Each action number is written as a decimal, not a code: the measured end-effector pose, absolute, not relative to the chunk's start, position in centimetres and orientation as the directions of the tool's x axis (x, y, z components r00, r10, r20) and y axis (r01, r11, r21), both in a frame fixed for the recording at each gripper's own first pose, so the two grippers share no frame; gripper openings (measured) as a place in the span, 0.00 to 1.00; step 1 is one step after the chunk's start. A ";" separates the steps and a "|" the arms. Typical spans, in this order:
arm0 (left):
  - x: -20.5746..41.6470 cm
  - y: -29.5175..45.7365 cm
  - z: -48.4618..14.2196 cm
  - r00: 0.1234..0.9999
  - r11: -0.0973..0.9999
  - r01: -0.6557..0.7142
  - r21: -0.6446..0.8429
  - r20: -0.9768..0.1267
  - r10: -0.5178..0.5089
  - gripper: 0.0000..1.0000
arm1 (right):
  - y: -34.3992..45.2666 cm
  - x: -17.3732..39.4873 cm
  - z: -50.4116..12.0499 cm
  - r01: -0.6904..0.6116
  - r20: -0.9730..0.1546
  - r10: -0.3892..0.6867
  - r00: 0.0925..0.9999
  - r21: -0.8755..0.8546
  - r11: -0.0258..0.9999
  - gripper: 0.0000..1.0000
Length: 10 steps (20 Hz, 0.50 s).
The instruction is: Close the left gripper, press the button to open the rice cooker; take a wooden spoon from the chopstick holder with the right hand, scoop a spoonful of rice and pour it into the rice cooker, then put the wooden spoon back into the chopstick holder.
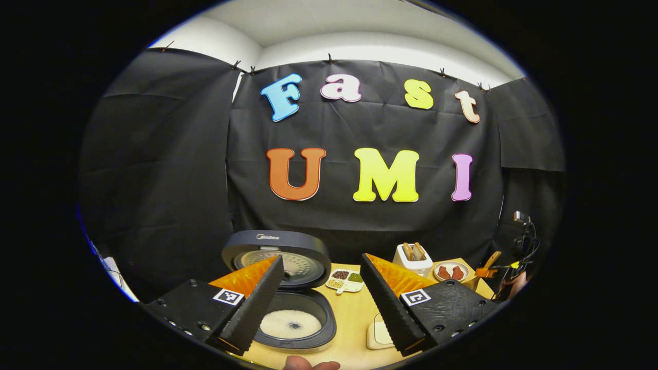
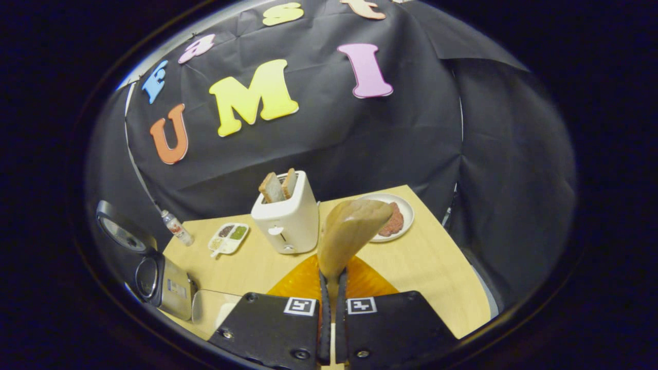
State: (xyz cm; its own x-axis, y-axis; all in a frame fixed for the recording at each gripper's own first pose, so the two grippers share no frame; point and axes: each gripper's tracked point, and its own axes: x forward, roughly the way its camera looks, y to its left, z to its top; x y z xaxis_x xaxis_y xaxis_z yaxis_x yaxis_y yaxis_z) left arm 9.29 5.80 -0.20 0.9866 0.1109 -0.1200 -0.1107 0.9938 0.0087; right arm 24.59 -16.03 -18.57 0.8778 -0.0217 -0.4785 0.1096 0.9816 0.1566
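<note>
The wooden spoon (image 2: 352, 231) stands upright with its handle pinched in the right gripper (image 2: 332, 298), bowl up before the toaster (image 2: 287, 218); it looks light, stiff and smooth, best held low on the handle. One spoon, one rice cooker (image 1: 288, 293), lid open, rice inside, at near left. The left gripper (image 1: 321, 298) hovers over it with jaws wide. Two bread slices, one plate (image 2: 406, 208).
</note>
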 end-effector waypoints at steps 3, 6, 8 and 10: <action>6.7 7.9 -0.3 0.985 0.993 -0.122 0.008 -0.119 0.122 0.96 | -12.1 22.7 -16.0 0.071 -0.449 0.009 0.893 0.160 0.985 0.09; 4.5 10.1 -1.0 0.983 0.991 -0.137 0.002 -0.123 0.136 0.96 | -7.8 21.5 -15.4 0.030 -0.446 0.054 0.893 0.178 0.984 0.09; 3.0 11.2 -0.8 0.980 0.988 -0.153 -0.005 -0.126 0.151 0.96 | -5.4 21.0 -16.2 0.004 -0.459 0.076 0.885 0.170 0.985 0.09; 1.8 12.3 -1.0 0.976 0.985 -0.171 -0.016 -0.137 0.168 0.96 | -3.5 20.6 -17.8 -0.016 -0.485 0.091 0.870 0.156 0.988 0.09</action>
State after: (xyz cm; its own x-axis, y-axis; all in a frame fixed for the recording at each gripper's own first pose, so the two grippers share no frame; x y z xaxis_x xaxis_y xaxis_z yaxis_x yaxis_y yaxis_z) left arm 1.84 12.30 -1.04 0.9763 0.1676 -0.1371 -0.1714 0.9851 -0.0165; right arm 20.64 -3.50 -17.82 0.8699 0.0906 -0.4849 -0.0160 0.9876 0.1559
